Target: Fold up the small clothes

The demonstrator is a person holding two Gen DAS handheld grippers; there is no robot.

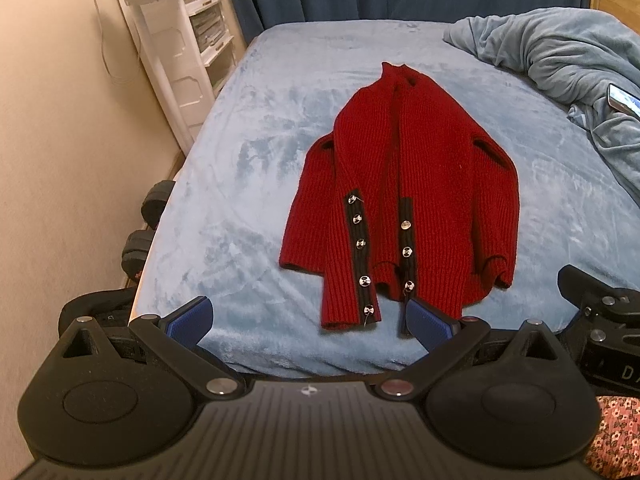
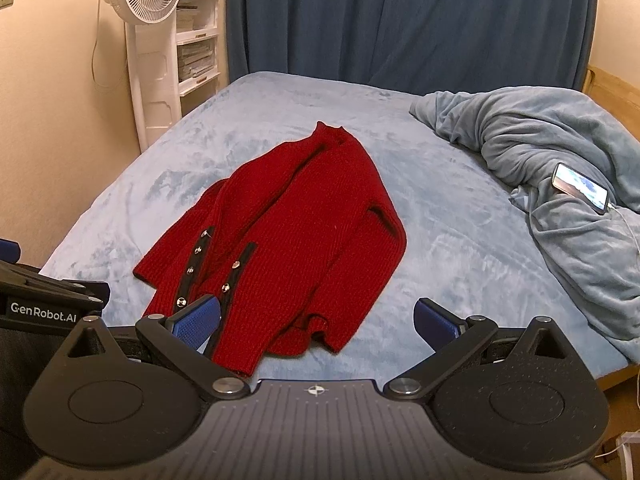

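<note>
Flat on the blue bed point(image 1: 224, 184) lies a red knit cardigan point(image 1: 404, 184), sleeves folded inward; left gripper point(image 1: 310, 318) and right gripper point(image 2: 318, 318) hover, fingers spread, holding nothing.

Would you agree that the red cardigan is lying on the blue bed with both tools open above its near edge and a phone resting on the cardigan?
Not quite: the phone rests on the crumpled blanket, well apart from the red cardigan, as the right wrist view shows. The rest holds: the cardigan lies on the bed, and the left tool and right tool are both open.
</note>
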